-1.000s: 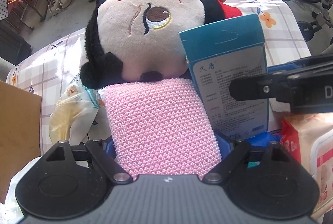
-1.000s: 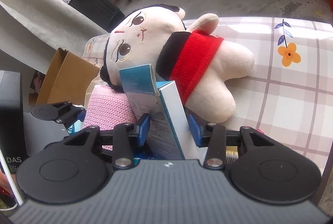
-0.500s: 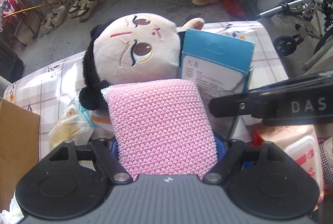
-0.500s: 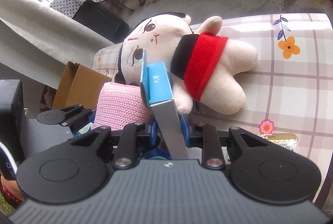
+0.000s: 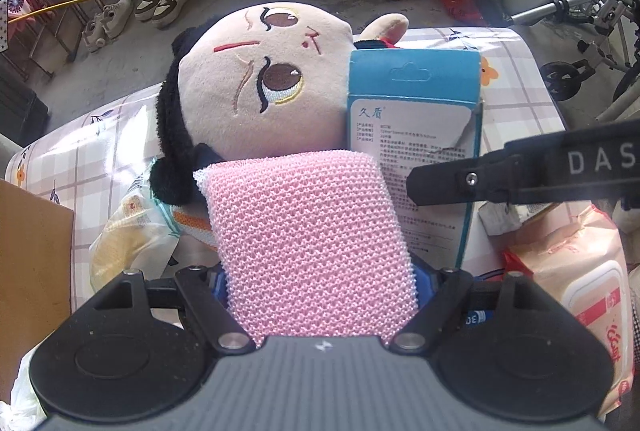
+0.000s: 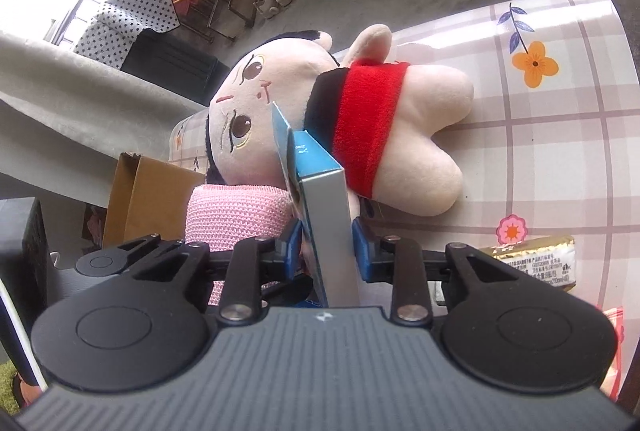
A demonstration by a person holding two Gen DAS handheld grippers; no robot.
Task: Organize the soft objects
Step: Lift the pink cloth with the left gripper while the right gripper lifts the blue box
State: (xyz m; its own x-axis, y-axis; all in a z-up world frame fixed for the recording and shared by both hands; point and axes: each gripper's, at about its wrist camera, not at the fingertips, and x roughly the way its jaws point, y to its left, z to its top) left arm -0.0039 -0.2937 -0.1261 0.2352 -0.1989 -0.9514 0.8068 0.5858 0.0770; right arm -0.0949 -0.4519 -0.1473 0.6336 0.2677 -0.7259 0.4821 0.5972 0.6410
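Pink knit sponge [image 5: 316, 243] sits pinched in the left tool [image 5: 320, 287], its far end against the doll [image 5: 260, 91] lying on the checked table [image 6: 560, 159]. The right tool [image 6: 325, 251] pinches a blue box [image 6: 320, 199], its jaws having just eased slightly wider, beside the sponge.

Blue box [image 6: 326, 227] edge-on between the right hand-held gripper [image 6: 326, 249] pads — plush doll [image 6: 332, 119] (red-banded) behind
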